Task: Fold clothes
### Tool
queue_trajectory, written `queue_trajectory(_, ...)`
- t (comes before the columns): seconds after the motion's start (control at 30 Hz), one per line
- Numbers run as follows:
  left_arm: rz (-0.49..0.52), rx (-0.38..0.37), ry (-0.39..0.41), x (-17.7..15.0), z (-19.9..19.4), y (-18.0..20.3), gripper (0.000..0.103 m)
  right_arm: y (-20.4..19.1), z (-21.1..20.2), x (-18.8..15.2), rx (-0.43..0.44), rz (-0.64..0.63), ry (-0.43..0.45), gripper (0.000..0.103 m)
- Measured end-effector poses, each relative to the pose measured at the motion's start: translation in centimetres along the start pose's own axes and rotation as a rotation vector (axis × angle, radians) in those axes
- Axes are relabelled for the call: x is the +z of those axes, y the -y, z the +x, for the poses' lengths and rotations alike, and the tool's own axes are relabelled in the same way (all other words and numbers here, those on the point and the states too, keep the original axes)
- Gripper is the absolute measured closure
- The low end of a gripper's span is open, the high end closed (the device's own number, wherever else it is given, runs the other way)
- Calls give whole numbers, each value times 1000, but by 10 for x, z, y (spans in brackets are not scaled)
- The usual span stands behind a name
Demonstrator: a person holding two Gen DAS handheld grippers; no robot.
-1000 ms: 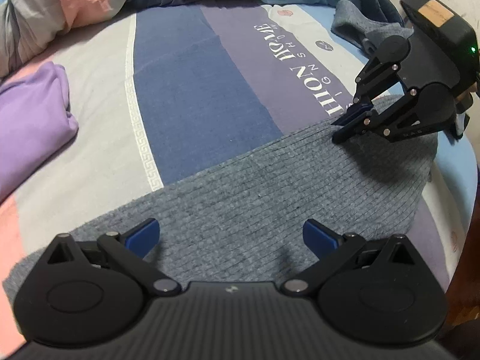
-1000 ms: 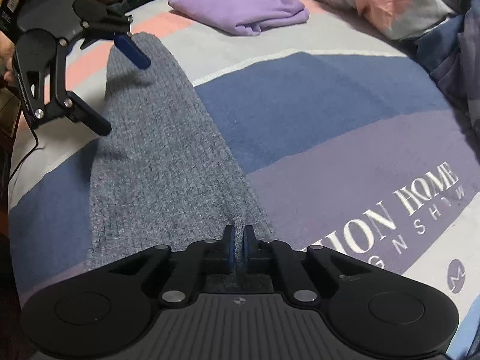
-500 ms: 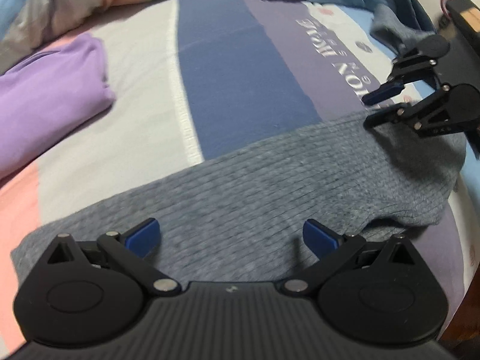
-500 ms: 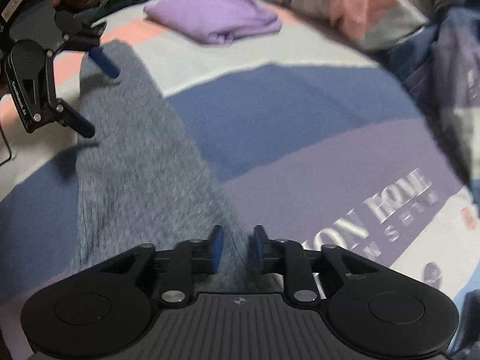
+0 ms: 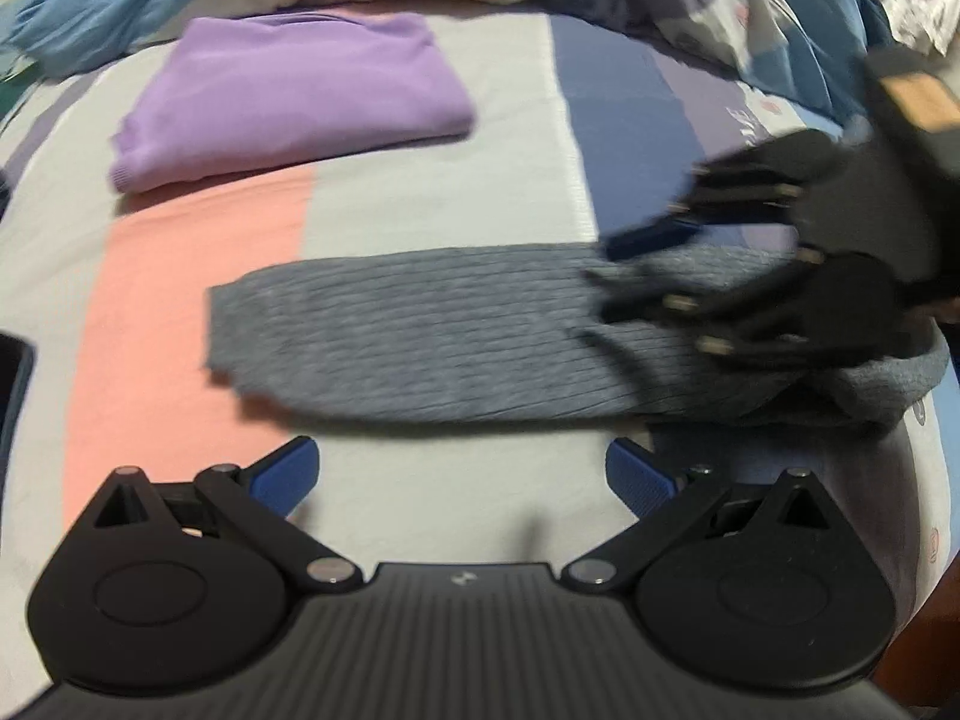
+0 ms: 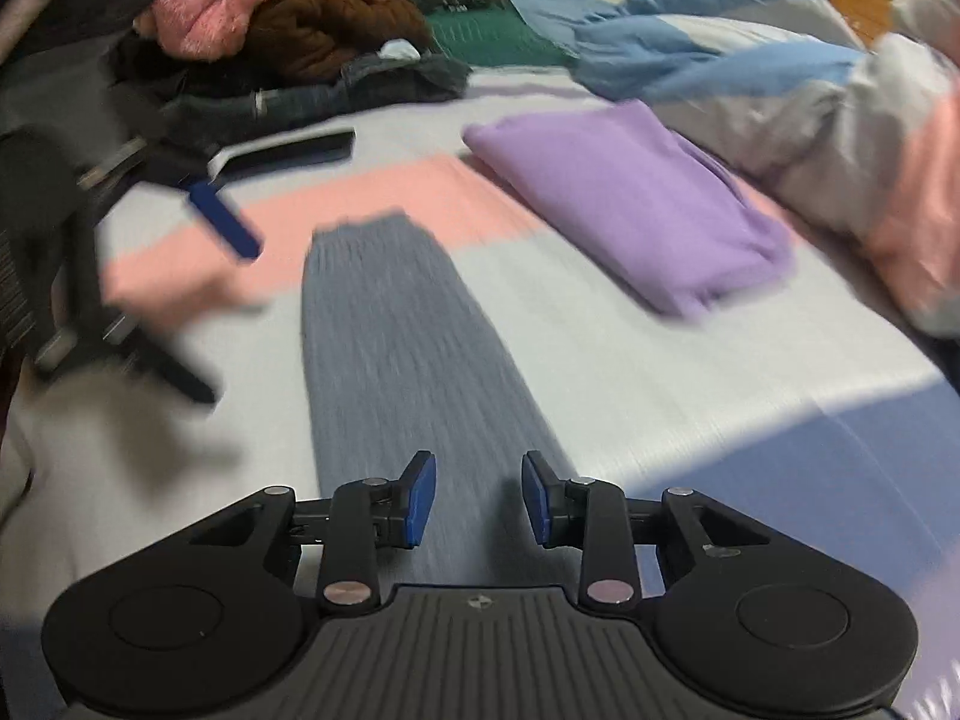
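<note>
A grey ribbed knit garment [image 5: 420,348] lies as a long narrow strip on the striped bedsheet [image 5: 420,210]. My left gripper [image 5: 462,474] is open with only bare sheet between its fingers, just short of the strip's near edge. My right gripper [image 6: 478,498] hovers over one end of the grey garment [image 6: 390,330]. Its jaws are opening, and the cloth lies under the gap with the pads clear of it. In the left wrist view the right gripper [image 5: 624,276] is blurred above the strip's bunched right end. The left gripper [image 6: 210,306] shows blurred on the left of the right wrist view.
A folded purple garment [image 6: 630,210] lies beyond the strip, also seen as the purple garment [image 5: 288,102]. A pile of pink, brown and dark clothes [image 6: 288,30] sits at the back left. A dark flat device [image 6: 282,150] lies near it. A rumpled duvet [image 6: 840,120] borders the far side.
The right gripper was shut on the grey garment's edge and has opened off it. Both grippers swept sideways along the bed. The left gripper, earlier over the cloth, is now short of it.
</note>
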State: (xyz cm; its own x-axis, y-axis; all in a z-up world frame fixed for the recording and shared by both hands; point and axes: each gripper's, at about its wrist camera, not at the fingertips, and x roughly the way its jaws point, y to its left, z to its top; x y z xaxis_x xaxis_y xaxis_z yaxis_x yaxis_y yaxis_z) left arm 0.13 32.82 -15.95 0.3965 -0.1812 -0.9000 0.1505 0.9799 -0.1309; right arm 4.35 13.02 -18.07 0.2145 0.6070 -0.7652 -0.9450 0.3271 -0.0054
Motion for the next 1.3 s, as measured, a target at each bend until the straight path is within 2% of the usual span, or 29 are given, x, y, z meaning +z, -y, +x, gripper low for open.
queue_trajectory(0.1,-30,-5,23,-8,-11,-15,0,-10,34,37,22,-67,34,72)
queue_trajectory(0.23,-68,-8,46,-20,-21,-35,0,-21,74,83,77,-181,30,72)
queue_trajectory(0.37,-116,-37,53,-31,-25,-54,0,-25,107,110,165,-239,-51,72)
queue_trajectory(0.47,-115,-32,43,-36,-24,-63,0,-27,123,118,235,-273,-131,74)
queue_trajectory(0.53,-120,-35,42,-39,-24,-70,0,-27,126,122,252,-288,-158,82)
queue_trajectory(0.6,-138,-40,42,-41,-24,-77,0,-25,123,127,268,-263,-164,97)
queue_trajectory(0.67,-154,-42,44,-41,-24,-82,0,-21,119,132,282,-229,-160,98)
queue_trajectory(0.8,-161,-46,47,-43,-24,-91,0,-8,108,139,274,-114,-85,98)
queue_trajectory(0.9,-164,-37,40,-45,-23,-95,0,-3,120,136,225,-74,-90,98)
queue_trajectory(1.0,-168,-39,39,-47,-25,-95,0,-1,129,137,238,-5,-79,98)
queue_trajectory(1.13,-160,-43,31,-47,-24,-87,0,-11,135,138,226,-42,-84,98)
queue_trajectory(1.23,-147,-45,30,-43,-23,-80,0,-6,138,136,201,-19,-103,96)
queue_trajectory(1.3,-140,-48,38,-40,-24,-77,0,-5,127,137,162,-2,-64,94)
